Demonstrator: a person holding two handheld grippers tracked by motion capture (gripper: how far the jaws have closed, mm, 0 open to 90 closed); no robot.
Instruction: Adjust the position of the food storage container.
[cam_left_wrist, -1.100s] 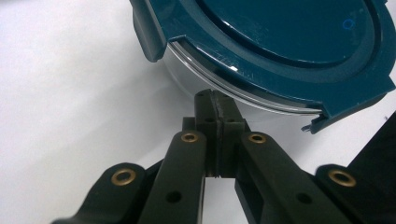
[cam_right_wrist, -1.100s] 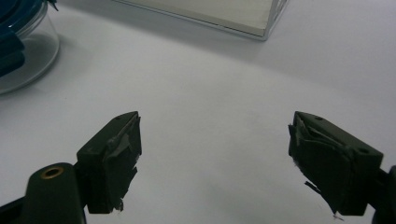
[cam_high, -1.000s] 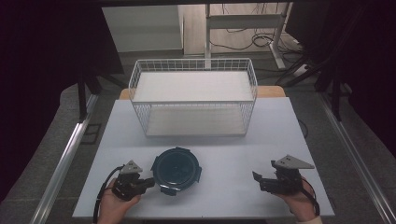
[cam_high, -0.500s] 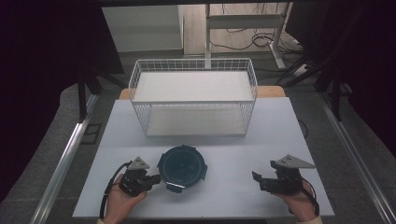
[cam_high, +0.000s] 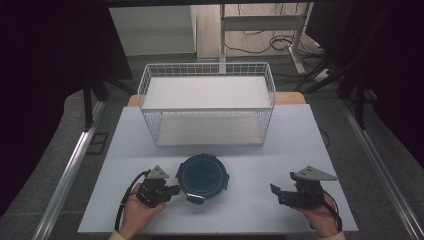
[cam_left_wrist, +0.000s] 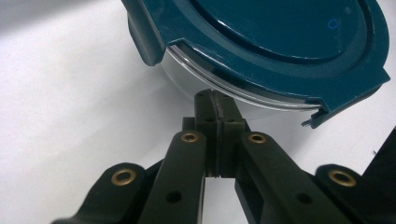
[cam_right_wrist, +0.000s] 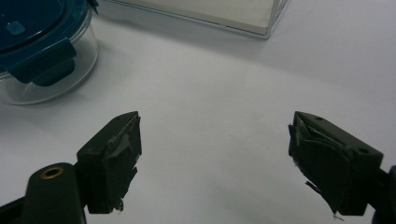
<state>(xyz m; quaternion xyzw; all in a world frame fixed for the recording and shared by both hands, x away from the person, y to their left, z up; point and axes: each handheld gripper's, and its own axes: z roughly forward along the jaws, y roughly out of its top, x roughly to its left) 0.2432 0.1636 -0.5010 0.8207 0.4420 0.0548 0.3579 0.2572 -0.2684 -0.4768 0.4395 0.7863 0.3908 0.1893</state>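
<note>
Left gripper (cam_high: 172, 190) is sitting at the near left of the white table (cam_high: 300, 125), jaws pressed fully together with nothing between them, tips pointing right and resting against the clear glass wall of the round container (cam_high: 203, 176), just under its teal lid (cam_left_wrist: 280, 42). In the left gripper view the closed tips are meeting the glass below the lid's rim, between two of its clip tabs. The container is standing upright, lid on, near the middle of the table's near half, just right of the left gripper and in front of the white wire basket (cam_high: 207, 107), which is sitting further back at centre. Right gripper (cam_high: 278, 192) is resting at the near right, well apart from the container, jaws standing apart and holding nothing, bare table between them in the right gripper view.
</note>
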